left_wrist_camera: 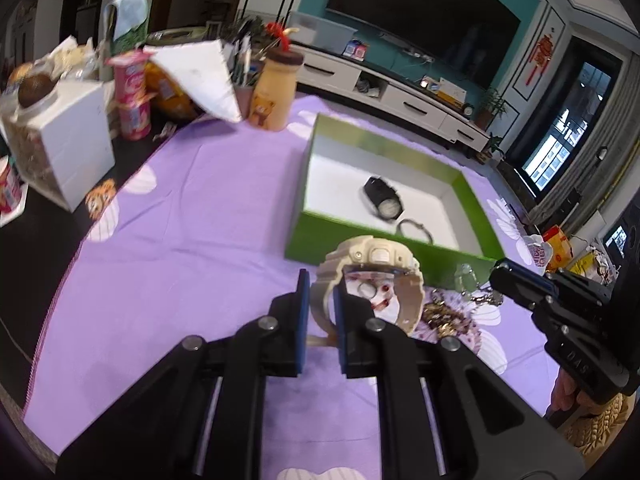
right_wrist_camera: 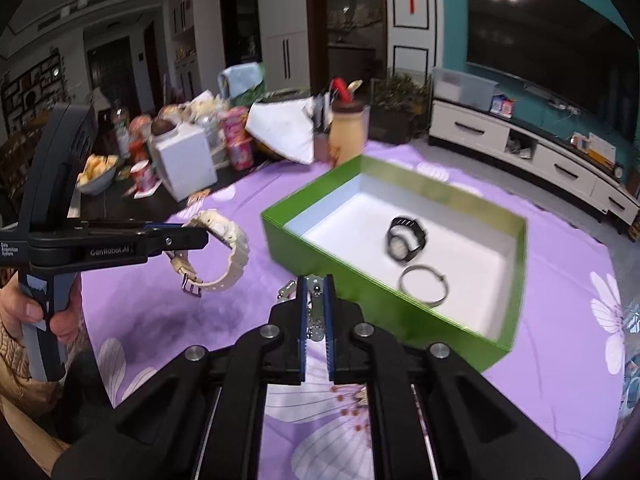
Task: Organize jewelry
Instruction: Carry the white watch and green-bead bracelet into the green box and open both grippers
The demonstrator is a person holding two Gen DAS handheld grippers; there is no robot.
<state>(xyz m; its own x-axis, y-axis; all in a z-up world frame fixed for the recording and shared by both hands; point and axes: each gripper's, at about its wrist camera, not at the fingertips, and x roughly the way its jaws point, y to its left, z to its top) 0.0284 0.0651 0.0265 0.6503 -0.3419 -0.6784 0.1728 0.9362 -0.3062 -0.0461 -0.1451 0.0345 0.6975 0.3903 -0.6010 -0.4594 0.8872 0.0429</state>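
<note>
My left gripper (left_wrist_camera: 322, 292) is shut on the strap of a cream watch (left_wrist_camera: 372, 276), held above the purple cloth just short of the green box (left_wrist_camera: 384, 250). From the right wrist, the same cream watch (right_wrist_camera: 218, 252) hangs from the left gripper (right_wrist_camera: 196, 236) at the left. A silver chain bracelet (right_wrist_camera: 316, 308) is pinched in my right gripper (right_wrist_camera: 315, 284), its clasp sticking out to the left, near the green box (right_wrist_camera: 360, 292). Inside the box lie a black watch (right_wrist_camera: 404, 238) and a silver bangle (right_wrist_camera: 424, 284). More jewelry (left_wrist_camera: 448, 314) is heaped on the cloth.
A purple flowered cloth (left_wrist_camera: 180, 240) covers the table. The back left is crowded: a white box (left_wrist_camera: 76, 148), pink cups (left_wrist_camera: 132, 92), a bear-print bottle (left_wrist_camera: 274, 92) and a white paper cone (left_wrist_camera: 204, 76). Snack bags (left_wrist_camera: 548, 248) lie at the right edge.
</note>
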